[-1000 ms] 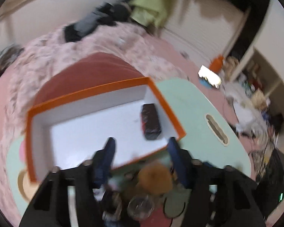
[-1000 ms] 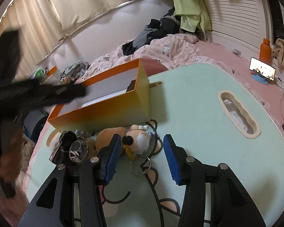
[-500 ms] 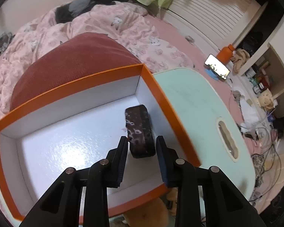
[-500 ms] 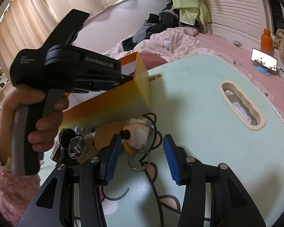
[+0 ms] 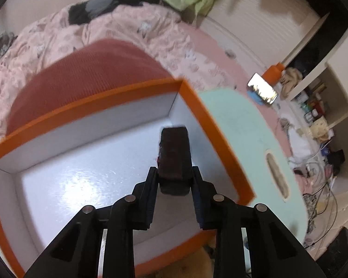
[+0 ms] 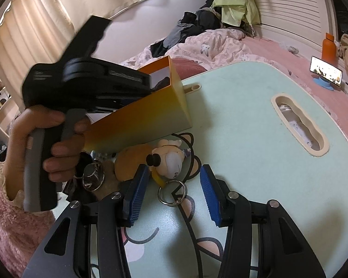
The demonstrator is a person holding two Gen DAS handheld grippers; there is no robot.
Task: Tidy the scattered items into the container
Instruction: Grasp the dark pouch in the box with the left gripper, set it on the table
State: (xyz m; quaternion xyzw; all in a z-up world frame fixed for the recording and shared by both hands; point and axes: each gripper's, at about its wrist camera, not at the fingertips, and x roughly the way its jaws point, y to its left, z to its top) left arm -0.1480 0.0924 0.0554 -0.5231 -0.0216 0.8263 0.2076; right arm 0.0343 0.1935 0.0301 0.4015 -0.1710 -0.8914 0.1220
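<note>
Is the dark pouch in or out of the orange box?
In. The pouch lies on the box's white floor near its right wall, between the closing left tongs.

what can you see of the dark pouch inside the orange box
The dark pouch is a small oblong block, dark brown with a faint reddish pattern, soft-looking. It lies on the white floor of the orange box, near its right wall. The left gripper has its jaws closing on the pouch's near end, one on each side.
</note>
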